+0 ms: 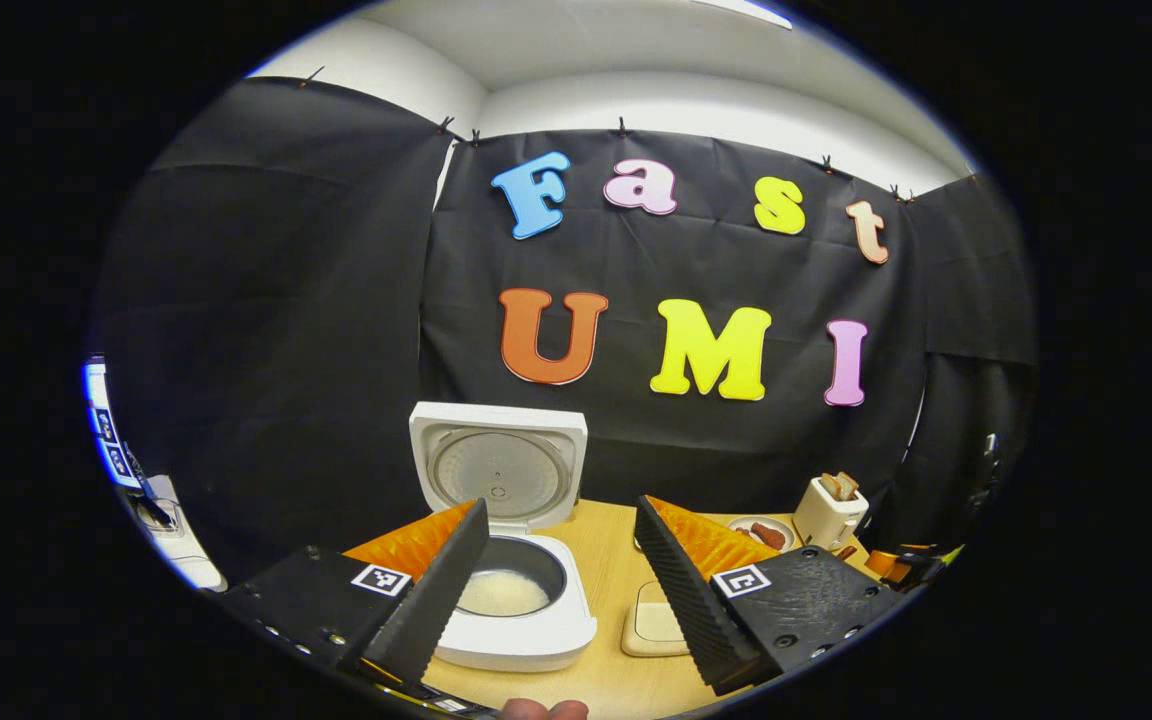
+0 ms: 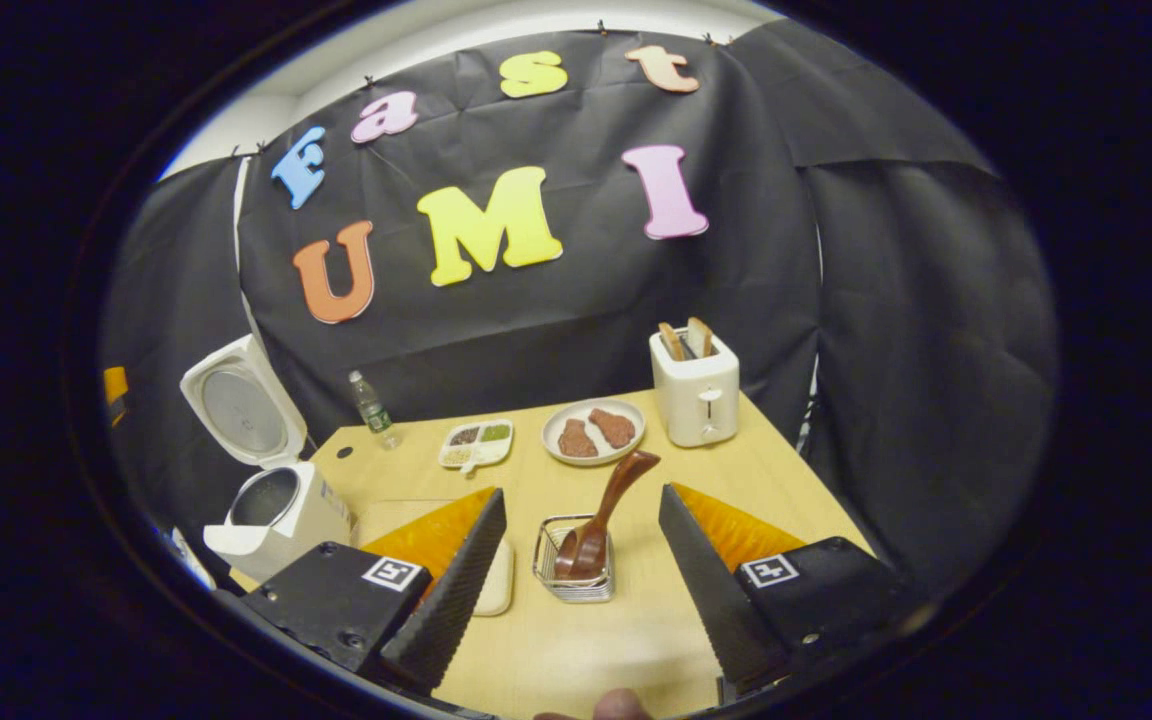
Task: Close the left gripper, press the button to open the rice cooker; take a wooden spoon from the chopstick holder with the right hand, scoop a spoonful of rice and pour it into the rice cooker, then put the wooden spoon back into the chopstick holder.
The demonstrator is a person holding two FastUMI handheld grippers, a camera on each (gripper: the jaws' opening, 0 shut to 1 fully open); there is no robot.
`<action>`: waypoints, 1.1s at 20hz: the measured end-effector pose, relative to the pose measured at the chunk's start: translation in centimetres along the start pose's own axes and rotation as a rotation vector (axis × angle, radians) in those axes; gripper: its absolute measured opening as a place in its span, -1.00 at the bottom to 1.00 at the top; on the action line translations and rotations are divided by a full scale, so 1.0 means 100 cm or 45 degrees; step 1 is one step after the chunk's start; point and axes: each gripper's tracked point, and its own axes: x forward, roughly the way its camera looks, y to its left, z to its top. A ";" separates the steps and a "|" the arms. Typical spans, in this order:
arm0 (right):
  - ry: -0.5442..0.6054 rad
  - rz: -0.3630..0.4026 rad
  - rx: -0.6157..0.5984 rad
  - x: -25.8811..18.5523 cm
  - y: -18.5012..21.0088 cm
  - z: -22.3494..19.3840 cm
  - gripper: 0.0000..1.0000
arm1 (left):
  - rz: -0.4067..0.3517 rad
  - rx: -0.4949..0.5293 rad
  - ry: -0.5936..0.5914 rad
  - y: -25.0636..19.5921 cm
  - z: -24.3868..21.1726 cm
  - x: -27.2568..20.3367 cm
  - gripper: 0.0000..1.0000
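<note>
White cooker (image 1: 511, 560), brown spoon (image 2: 601, 520)
Pale wood tabletop (image 2: 586, 640); cream toaster (image 2: 696, 395) beyond the jaws; wire holder (image 2: 576, 580) between them.

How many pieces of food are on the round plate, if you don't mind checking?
2: both brown pieces lie side by side on the plate, left one, right one, beside the toaster. None seems hidden.

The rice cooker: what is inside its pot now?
The rice cooker stands open, lid up. In its dark pot lies a pale layer of rice. The left gripper's finger covers the pot's left part.
</note>
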 end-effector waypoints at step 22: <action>0.302 0.077 0.189 0.146 -0.025 -0.062 -0.56 | 0.188 -0.005 0.098 0.015 -0.023 -0.012 0.89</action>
